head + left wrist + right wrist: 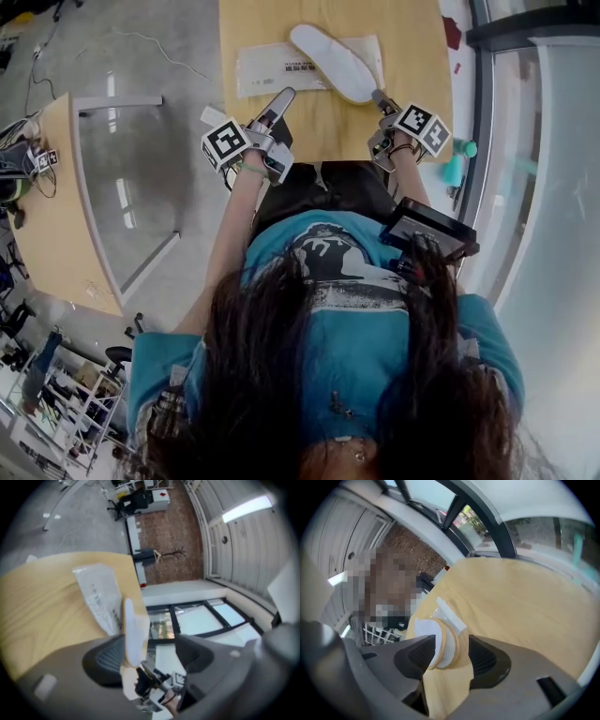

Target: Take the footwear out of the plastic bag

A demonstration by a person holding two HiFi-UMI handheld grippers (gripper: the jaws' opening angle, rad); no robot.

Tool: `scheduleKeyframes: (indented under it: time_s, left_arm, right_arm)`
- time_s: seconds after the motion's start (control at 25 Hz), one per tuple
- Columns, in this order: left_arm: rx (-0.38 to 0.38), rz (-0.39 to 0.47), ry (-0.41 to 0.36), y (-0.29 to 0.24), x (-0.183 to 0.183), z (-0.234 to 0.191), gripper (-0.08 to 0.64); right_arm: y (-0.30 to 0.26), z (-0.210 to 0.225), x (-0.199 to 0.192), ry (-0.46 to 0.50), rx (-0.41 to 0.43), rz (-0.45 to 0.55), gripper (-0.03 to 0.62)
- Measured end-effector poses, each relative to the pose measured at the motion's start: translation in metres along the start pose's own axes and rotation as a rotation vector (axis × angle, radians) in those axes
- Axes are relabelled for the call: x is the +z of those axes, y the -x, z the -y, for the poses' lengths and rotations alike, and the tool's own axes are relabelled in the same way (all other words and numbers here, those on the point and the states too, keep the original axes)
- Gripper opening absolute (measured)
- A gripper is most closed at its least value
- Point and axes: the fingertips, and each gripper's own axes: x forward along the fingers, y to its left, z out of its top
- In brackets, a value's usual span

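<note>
A white flat slipper (333,61) lies on the wooden table (412,56), its far end over a flat clear plastic bag (272,67) with a printed label. My right gripper (380,98) is at the slipper's near end. In the right gripper view that end (443,644) sits between the open jaws of the right gripper (451,656), with a gap on the right side. My left gripper (279,101) hovers to the left of the slipper, over the table's near edge, jaws wide open and empty. In the left gripper view, the slipper (131,630) shows edge-on beyond the bag (101,597).
A glass-topped side table (122,178) stands to the left, across a strip of floor. A teal object (455,169) lies by the window frame at the right. The person's body and a black device (427,230) are close to the table's front edge.
</note>
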Motion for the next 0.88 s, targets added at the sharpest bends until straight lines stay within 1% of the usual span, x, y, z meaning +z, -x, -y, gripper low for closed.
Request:
scheduleKeyframes:
  time_s: [0.04,0.08,0.12,0.16,0.32,0.48,0.56,0.72,0.88]
  left_arm:
    - [0.002,0.008,-0.034,0.003,0.004,0.002,0.319]
    - [0.002,0.016,-0.064,0.007,0.008,0.004,0.319]
    - [0.000,0.026,-0.091,0.012,0.011,0.007,0.319]
    - [-0.002,0.040,-0.116,0.019,0.016,0.010,0.319]
    - [0.003,0.107,-0.224,0.056,0.036,0.021,0.318]
    - [-0.002,0.124,-0.343,0.084,0.050,0.030,0.316]
    - [-0.014,0.115,-0.402,0.099,0.051,0.035,0.313]
    - [-0.056,0.071,-0.512,0.114,0.046,0.050,0.296]
    - [-0.113,0.019,-0.556,0.124,0.032,0.055,0.264]
  right_arm:
    - [0.004,0.002,0.005,0.060,-0.041,0.021,0.199]
    - [0.008,0.001,0.010,0.108,-0.061,0.036,0.199]
    - [0.012,-0.003,0.012,0.141,-0.057,0.047,0.199]
    - [0.017,-0.012,0.012,0.159,-0.034,0.055,0.199]
    - [0.041,-0.062,-0.001,0.191,0.100,0.083,0.199]
    - [0.058,-0.105,-0.022,0.173,0.232,0.100,0.198]
    - [0.068,-0.121,-0.038,0.163,0.277,0.106,0.198]
    - [0.083,-0.144,-0.066,0.192,0.311,0.103,0.198]
    - [0.093,-0.150,-0.103,0.196,0.325,0.065,0.196]
